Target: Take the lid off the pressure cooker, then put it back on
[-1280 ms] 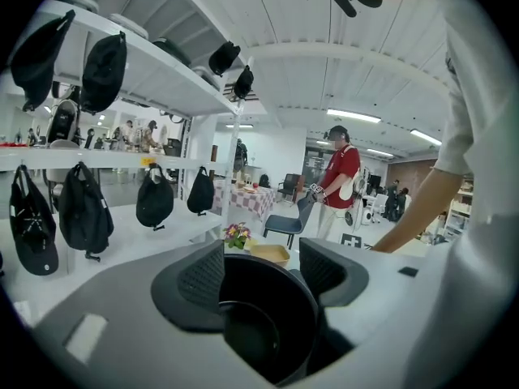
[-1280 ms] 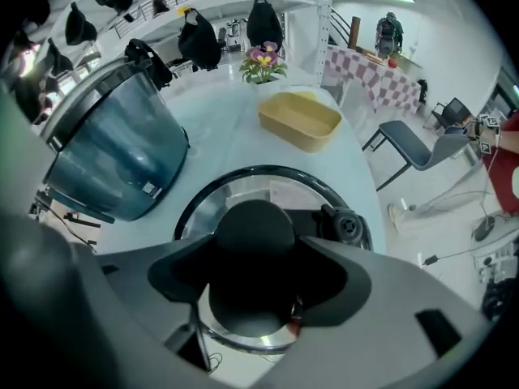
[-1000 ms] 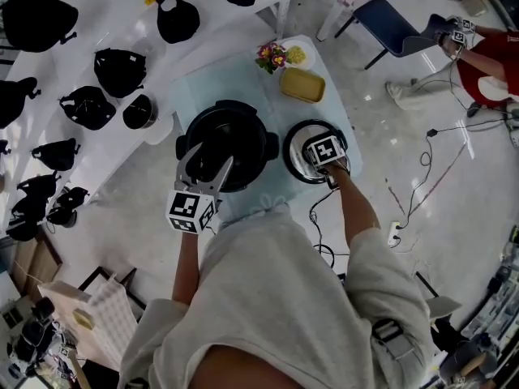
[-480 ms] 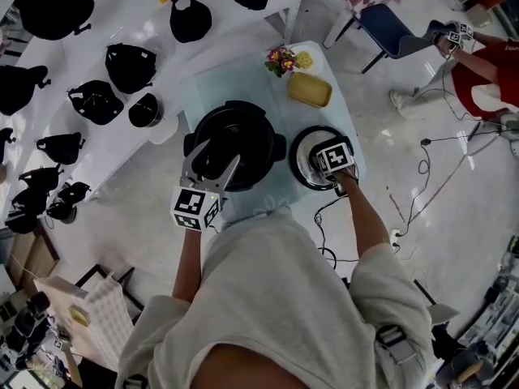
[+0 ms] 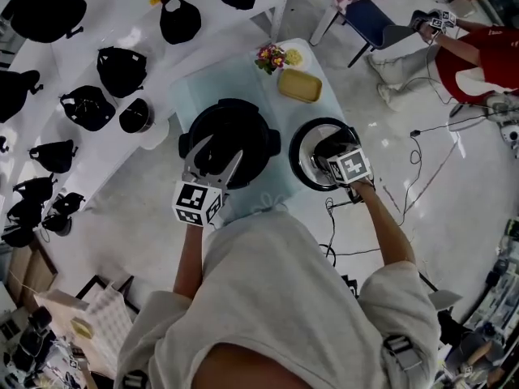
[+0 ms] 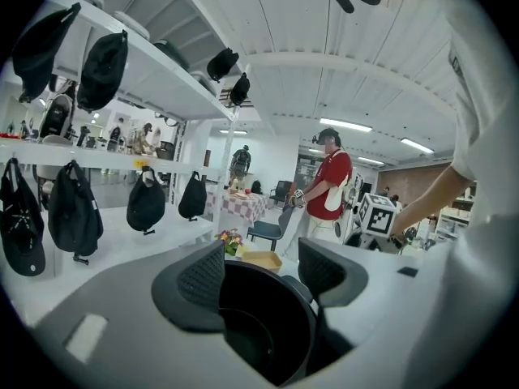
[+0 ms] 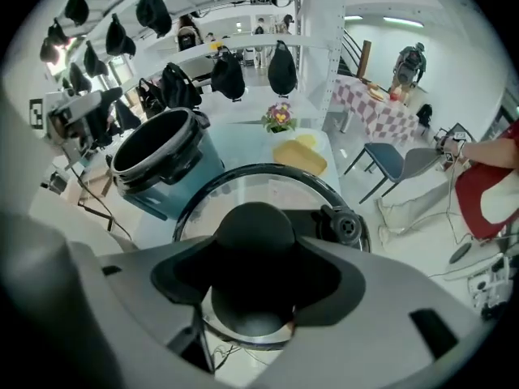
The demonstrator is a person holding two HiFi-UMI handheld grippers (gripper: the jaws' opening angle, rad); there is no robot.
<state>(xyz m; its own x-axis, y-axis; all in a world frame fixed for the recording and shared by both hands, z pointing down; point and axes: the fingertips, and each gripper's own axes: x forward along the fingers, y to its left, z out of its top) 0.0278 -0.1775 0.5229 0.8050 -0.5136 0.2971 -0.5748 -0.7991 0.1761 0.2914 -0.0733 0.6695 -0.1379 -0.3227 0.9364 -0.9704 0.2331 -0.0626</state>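
Note:
The black pressure cooker pot (image 5: pixel 235 128) stands open on the pale blue table (image 5: pixel 203 87); it also shows as pot (image 7: pixel 158 156) and pot (image 6: pixel 259 331). Its glass lid (image 5: pixel 308 156) is to the pot's right. My right gripper (image 5: pixel 331 151) points steeply down onto it. In the right gripper view the lid's black knob (image 7: pixel 253 225) sits between the jaws, which have just closed a little, and the right gripper (image 7: pixel 253 278) is shut on it. The lid hangs off the table. My left gripper (image 5: pixel 212 159) hovers open over the pot's near rim, as left gripper (image 6: pixel 261 274) shows.
A yellow container (image 5: pixel 300 85) and a small flower bunch (image 5: pixel 270 56) sit at the table's far end. White shelves with several black caps (image 5: pixel 122 67) run along the left. A blue chair (image 5: pixel 373 19), a person in red (image 5: pixel 478 55) and floor cables (image 5: pixel 422 185) lie to the right.
The right gripper has risen with the lid and shifted slightly right, so the lid looks larger and nearer. The left gripper has stayed over the pot.

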